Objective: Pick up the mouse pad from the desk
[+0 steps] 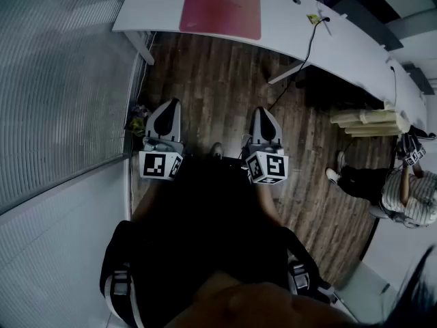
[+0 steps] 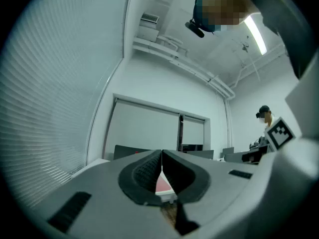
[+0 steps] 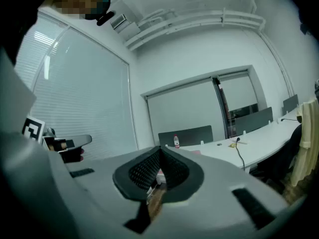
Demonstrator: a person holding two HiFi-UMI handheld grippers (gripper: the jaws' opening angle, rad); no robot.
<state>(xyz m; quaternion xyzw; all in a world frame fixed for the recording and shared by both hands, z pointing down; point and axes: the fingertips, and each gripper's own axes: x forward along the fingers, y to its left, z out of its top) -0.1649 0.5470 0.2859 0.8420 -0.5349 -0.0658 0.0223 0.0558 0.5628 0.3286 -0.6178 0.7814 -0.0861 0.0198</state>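
White desk (image 1: 341,50) across the room, mouse pad (image 1: 220,11) untouched, both grippers shut

Flat on the desk, toward the end nearest the blinds (image 1: 54,80), lies the red mouse pad. It is a rectangle whose long axis runs along the desk's front edge, with one long edge turned toward the person holding the tools. Nothing rests on it or touches it.

It sits straight ahead of the pair and well apart from both, with a stretch of wooden floor (image 1: 218,87) between. The left gripper (image 1: 171,104) and the right gripper (image 1: 263,111) are held level, side by side, aimed at the desk. The pad falls between their two lines, so neither looks clearly nearer.

Each gripper's jaws are pressed together with nothing between them. In the left gripper view a sliver of the red pad shows beyond the closed tips.

To my eye the approach has not begun. The person must cross to the desk, part one pair of jaws and come at the near long edge, since a thin flat pad offers only its rim to pinch.

Farther along, a black cable (image 1: 311,46) hangs off the desk, and another person (image 1: 403,193) is near the far end.
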